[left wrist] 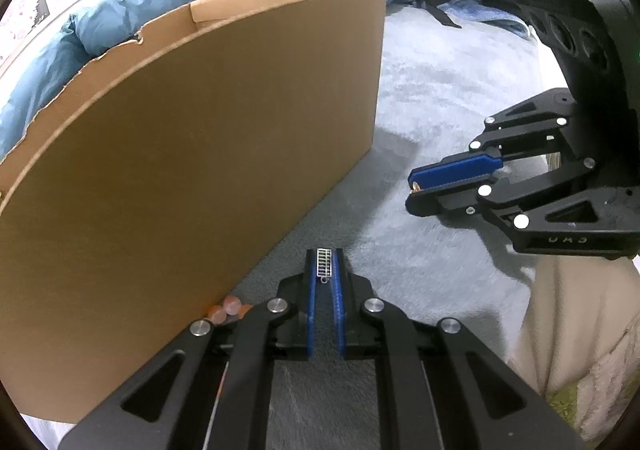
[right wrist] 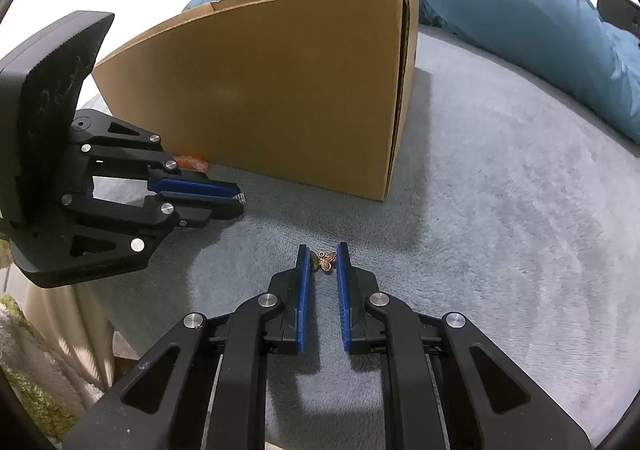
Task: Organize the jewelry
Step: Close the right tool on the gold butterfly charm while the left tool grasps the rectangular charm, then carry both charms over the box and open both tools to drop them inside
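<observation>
Bright even light, soft shadows, fisheye-bent edges, dark corners.

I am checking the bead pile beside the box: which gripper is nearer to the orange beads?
Left. The left gripper hovers just beside the orange beads; the right gripper is farther off, past the left one.

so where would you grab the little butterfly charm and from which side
Across its two wings, coming from above with one finger on each wing edge. The butterfly charm is thin and wide, loop at the top; the right gripper already pinches it this way, over the grey blanket.
</observation>
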